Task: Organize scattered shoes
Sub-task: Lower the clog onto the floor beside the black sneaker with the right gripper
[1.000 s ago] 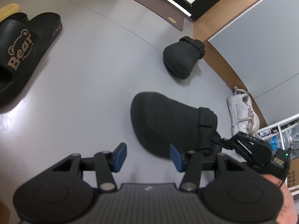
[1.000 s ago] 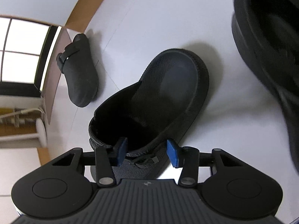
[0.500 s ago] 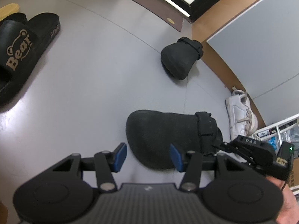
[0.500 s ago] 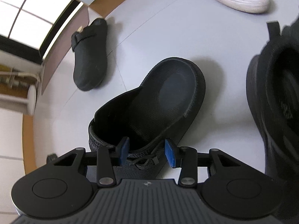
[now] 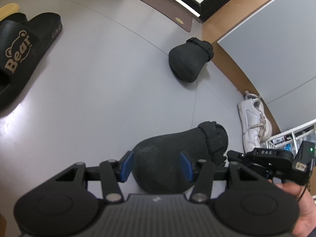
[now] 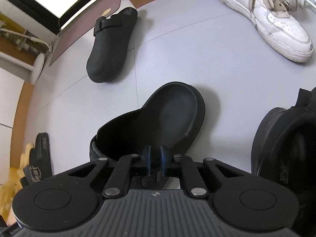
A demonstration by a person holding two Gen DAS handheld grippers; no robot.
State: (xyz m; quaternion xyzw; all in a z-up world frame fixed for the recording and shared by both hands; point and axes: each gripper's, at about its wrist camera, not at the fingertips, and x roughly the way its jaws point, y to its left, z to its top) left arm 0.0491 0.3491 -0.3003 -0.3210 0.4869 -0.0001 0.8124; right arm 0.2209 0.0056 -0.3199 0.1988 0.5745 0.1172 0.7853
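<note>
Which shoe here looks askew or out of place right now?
The near black clog is tipped, heel raised in the right gripper, shut on its rim. Its mate lies apart by the wall; the white sneaker sits alone.

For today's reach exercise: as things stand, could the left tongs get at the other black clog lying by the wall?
Probably yes. The left tongs stand open and empty, and bare floor lies between them and the far clog; only the held clog sits close beneath.
</note>
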